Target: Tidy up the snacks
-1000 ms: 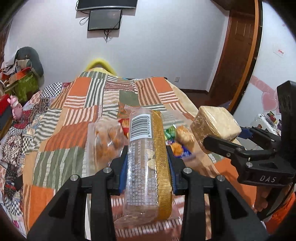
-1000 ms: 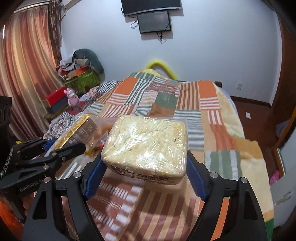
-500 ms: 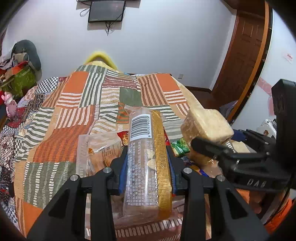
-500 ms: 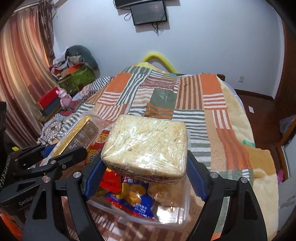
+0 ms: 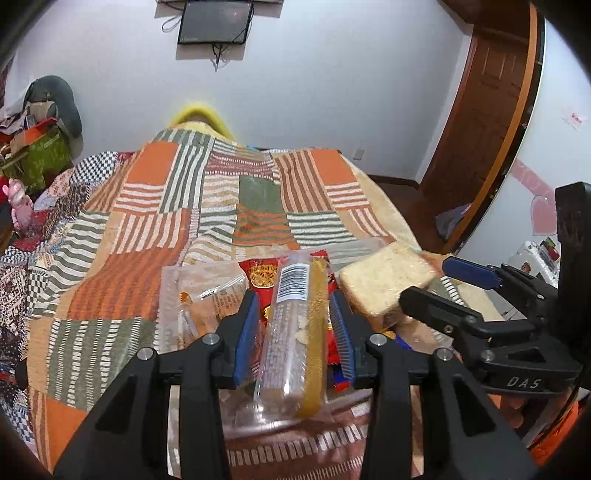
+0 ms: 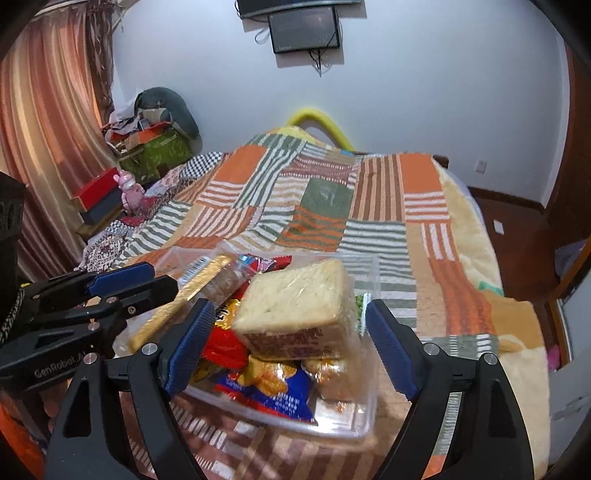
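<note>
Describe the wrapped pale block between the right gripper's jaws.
The block is a pale yellow, crumbly-looking square slab sealed in clear film, with red print on its near side. It lies tilted atop snack packets in the clear box. The right gripper straddles it, jaws opening, neither pad touching.

Clear bin (image 6: 365, 410): floor hidden under piled snack packs; near rim motion-blurred. Blue pack (image 6: 280, 397) print too blurred to read. Long cracker pack (image 5: 295, 332) and left gripper (image 5: 293, 334) cover the red packet (image 5: 263, 275) behind, label partly hidden. Wrapped noodle block (image 6: 295, 299) hides what's beneath it. Wall screen (image 6: 303, 29) has its top cropped. Pile by curtain (image 6: 147, 125): items too small to identify.
</note>
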`<state>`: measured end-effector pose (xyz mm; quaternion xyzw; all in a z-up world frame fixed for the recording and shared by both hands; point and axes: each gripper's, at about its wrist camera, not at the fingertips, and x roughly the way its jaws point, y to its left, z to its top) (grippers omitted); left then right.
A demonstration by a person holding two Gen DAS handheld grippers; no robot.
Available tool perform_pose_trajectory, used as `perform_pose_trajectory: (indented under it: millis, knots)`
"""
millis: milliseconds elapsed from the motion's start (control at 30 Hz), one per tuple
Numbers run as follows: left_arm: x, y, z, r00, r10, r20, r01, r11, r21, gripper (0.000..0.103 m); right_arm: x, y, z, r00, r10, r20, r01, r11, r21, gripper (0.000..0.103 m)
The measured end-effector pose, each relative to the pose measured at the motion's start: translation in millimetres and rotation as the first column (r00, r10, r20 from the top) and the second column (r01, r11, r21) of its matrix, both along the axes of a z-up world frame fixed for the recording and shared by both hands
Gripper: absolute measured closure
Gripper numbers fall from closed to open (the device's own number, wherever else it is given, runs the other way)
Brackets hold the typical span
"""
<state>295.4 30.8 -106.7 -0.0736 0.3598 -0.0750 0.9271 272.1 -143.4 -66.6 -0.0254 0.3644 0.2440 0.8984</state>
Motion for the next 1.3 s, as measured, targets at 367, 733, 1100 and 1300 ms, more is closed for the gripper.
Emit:
perform_pose_trajectory:
  millis: [367, 733, 1100, 1300]
  knots:
    - [-98.4, 4.3, 85.6, 0.978, 0.044, 0.204, -0.053, 0.998, 0.037, 0.064, -72.9, -24.7, 78.8, 0.983, -0.017, 0.181, 0.006, 0.998, 0.06, 0.021]
    - [-200.1, -8.6, 148.3, 0.907, 0.064, 0.415, -0.098, 0.993, 0.06, 0.037, -148.4, -43.5, 131.2, 0.945, -0.041, 0.325, -0.005, 0.99, 0.138, 0.011]
    - [-236.4, -11.2, 154.4, 0.879, 0.08, 0.469, -0.118, 0.992, 0.052, 0.01, -172.6, -32.0, 130.7, 0.924, -0.056, 0.378, 0.004, 0.99, 0.138, 0.0]
    - [-243.0, -13.8, 150.4, 0.879, 0.084, 0.47, -0.126, 0.99, 0.058, 0.001, -180.1, -39.3, 127.5, 0.925, -0.081, 0.372, 0.024, 0.988, 0.156, 0.0]
